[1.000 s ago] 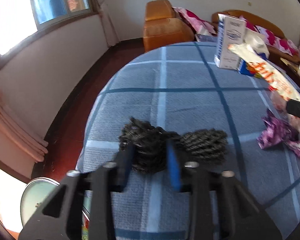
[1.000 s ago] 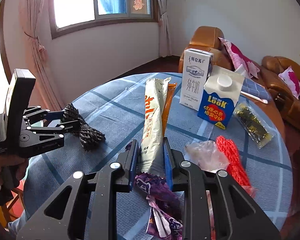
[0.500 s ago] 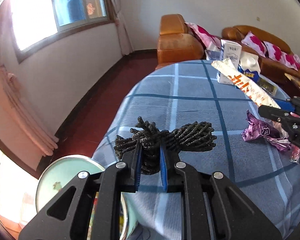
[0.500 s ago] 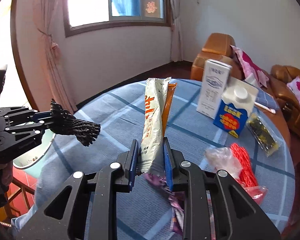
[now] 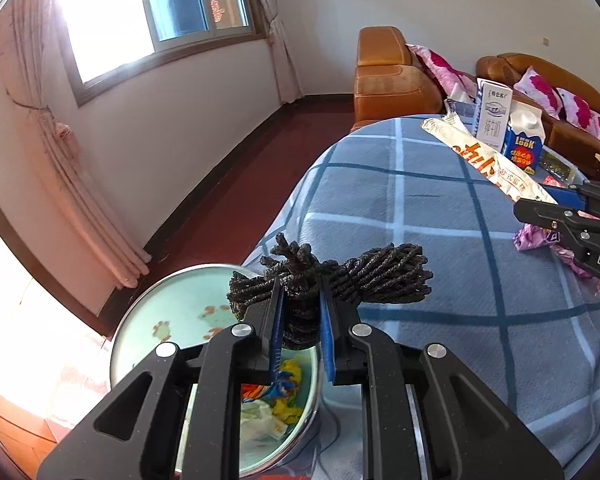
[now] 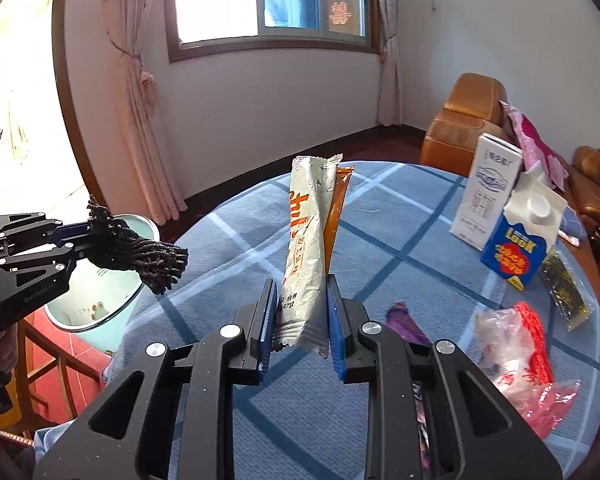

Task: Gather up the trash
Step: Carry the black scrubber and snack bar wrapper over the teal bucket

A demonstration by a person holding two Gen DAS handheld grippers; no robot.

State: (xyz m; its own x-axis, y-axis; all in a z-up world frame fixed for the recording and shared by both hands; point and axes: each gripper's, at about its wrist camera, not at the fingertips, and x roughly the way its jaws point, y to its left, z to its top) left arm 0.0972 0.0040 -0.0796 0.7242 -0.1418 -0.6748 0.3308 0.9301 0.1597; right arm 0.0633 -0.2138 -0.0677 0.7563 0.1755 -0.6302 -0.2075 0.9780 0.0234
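Left tool [image 5: 300, 312] grips black rope [image 5: 352, 276] above trash-filled bin [image 5: 140, 320].

Room: white plastered walls [image 6: 260, 100], plain, meeting at a corner on the far side.
Floor: dark red-brown [image 5: 228, 208], glossy, edged by a dark skirting board.
Window [image 6: 272, 0]: wide, brown wooden frame, sliding panes; red paper cut-out [image 6: 340, 12] stuck on the glass. Strong daylight enters, bleaching the left side of both views.
Curtains: pale pink [image 5: 76, 184], drawn back and tied; a second one hangs in the corner [image 6: 390, 68].
Seating: tan leather armchair [image 5: 388, 76] and matching sofa [image 5: 540, 72], both carrying pink floral cushions [image 5: 548, 88].
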